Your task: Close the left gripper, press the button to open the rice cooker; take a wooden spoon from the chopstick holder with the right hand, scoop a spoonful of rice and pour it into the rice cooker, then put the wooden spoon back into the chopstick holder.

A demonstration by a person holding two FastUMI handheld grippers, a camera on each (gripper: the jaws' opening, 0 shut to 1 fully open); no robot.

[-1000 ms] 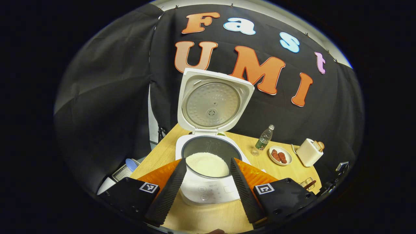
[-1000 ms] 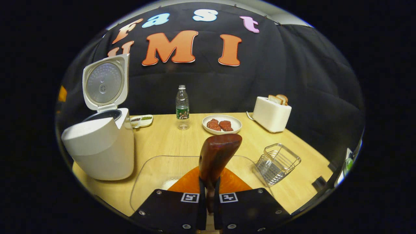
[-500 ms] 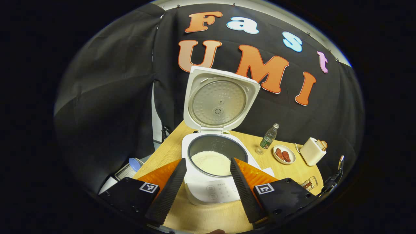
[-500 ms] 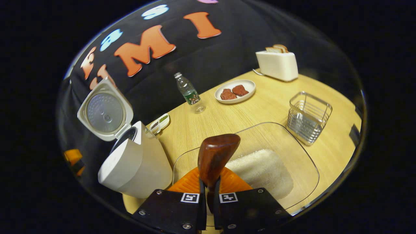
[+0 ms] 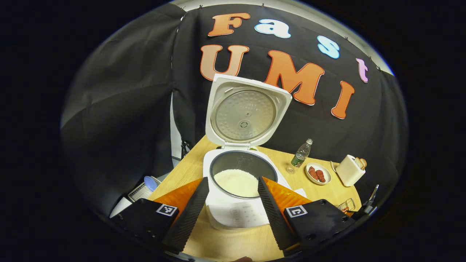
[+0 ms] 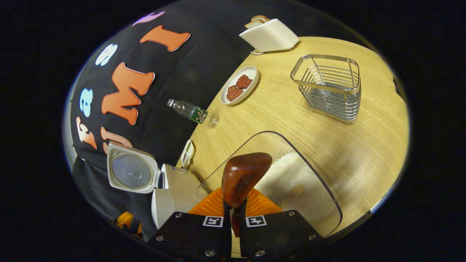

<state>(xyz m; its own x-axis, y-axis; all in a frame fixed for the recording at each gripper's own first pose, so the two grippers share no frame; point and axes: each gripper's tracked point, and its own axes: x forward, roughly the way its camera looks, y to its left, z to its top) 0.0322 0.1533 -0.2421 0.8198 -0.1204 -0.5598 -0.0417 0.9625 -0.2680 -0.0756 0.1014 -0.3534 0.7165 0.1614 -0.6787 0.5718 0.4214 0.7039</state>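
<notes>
The white rice cooker [image 5: 236, 211] stands open, lid [image 5: 245, 112] upright, with white rice [image 5: 236, 182] in its dark pot. My left gripper [image 5: 233, 185] is open, its fingers apart on either side of the pot's front. My right gripper [image 6: 235, 213] is shut on the dark wooden spoon [image 6: 242, 176], whose bowl points forward over a clear glass dish [image 6: 320, 182] of rice [image 6: 291, 178]. In the right gripper view the scene is rolled sideways, and the rice cooker [image 6: 171, 196] sits at lower left. The wire chopstick holder [image 6: 329, 85] stands on the table beyond the dish.
A water bottle [image 6: 187, 110], a plate of brown food [image 6: 240, 85] and a white toaster with bread [image 6: 269, 34] line the back of the wooden table [image 6: 364, 145]. A small white dish [image 6: 187, 154] lies near the cooker. The bottle [image 5: 300, 155] and toaster [image 5: 349, 170] are right of the cooker.
My right gripper has rolled and tipped down with the spoon, so the glass dish and its rice now lie under the spoon's bowl. My left gripper drew back slightly from the cooker.
</notes>
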